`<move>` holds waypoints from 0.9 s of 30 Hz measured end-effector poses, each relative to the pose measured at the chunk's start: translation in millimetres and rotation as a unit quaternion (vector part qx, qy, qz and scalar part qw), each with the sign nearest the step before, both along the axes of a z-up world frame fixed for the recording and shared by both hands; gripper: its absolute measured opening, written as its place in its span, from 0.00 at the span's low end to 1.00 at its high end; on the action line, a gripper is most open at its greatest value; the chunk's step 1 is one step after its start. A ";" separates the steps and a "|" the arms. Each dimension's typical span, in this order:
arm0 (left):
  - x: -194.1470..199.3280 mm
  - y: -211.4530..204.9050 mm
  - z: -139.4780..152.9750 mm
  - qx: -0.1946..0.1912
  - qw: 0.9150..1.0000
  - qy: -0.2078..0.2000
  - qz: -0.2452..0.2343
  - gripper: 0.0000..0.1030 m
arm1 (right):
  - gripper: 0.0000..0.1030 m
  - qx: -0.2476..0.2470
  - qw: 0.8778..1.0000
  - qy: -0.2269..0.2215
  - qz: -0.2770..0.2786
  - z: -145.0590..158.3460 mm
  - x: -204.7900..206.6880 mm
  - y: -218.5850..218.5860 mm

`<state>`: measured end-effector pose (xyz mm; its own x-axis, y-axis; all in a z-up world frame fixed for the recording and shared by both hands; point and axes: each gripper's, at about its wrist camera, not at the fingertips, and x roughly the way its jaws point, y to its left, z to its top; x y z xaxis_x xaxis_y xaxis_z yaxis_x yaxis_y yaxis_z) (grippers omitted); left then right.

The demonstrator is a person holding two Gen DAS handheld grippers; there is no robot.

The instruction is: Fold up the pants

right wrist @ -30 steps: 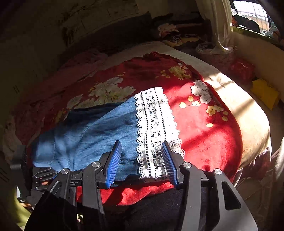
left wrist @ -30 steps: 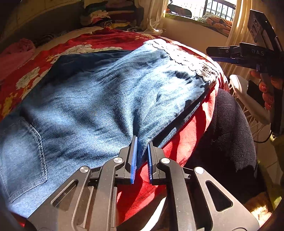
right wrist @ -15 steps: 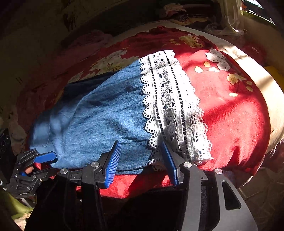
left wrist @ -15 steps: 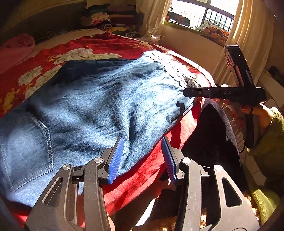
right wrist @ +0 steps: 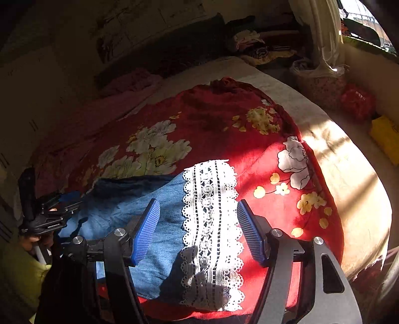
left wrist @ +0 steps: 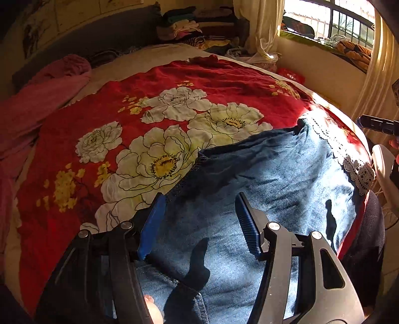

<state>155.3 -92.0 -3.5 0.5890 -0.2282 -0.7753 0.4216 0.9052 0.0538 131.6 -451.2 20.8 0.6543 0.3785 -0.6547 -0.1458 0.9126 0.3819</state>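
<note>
Blue denim pants [left wrist: 274, 179] with a white lace hem [left wrist: 359, 172] lie flat on a red floral bedspread [left wrist: 149, 112], along the bed's near edge. My left gripper [left wrist: 199, 224] is open and empty, hovering over the waist end of the pants. My right gripper [right wrist: 198, 229] is open and empty over the lace hem [right wrist: 212, 224] and the denim [right wrist: 139, 206] beside it. The left gripper also shows in the right wrist view [right wrist: 49, 211] at the far left; the right gripper's tip shows at the right edge of the left wrist view [left wrist: 376, 123].
A pink blanket [left wrist: 37, 99] lies on the bed's left side. Piled clothes [left wrist: 194, 27] sit at the headboard. A curtain and window [left wrist: 324, 22] are at the right. A yellow item [right wrist: 385, 139] lies on the floor to the right of the bed.
My left gripper let go of the pants' edge, opened and moved up over the waist end. My right gripper stayed open and pulled back slightly from the lace hem.
</note>
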 end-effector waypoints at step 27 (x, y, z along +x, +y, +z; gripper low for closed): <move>80.8 -8.1 -15.6 -0.153 0.981 0.113 -0.045 0.05 | 0.19 0.097 0.992 -0.006 0.085 -34.4 74.2 -19.3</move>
